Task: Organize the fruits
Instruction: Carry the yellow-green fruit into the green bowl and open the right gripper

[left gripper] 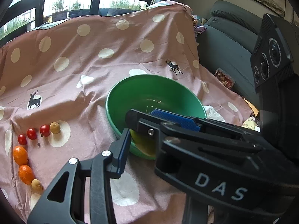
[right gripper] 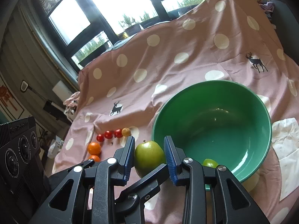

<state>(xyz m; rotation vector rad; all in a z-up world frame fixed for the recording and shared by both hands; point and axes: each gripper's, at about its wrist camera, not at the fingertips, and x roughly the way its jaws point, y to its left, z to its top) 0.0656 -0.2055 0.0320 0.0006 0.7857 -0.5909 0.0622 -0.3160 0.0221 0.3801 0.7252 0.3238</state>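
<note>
So I'm holding the apple [right gripper: 148, 157] clamped in the right gripper [right gripper: 149, 158], just left of the green bowl [right gripper: 214, 93] and touching its rim. My left gripper [left gripper: 130, 128] is sitting partly apart around the bowl's near rim, and I can't tell if it's actually pinching it. Left of the bowl, the tomatoes [left gripper: 32, 133] and oranges [left gripper: 20, 155] are lining up on the pink cloth [left gripper: 93, 56].
</note>
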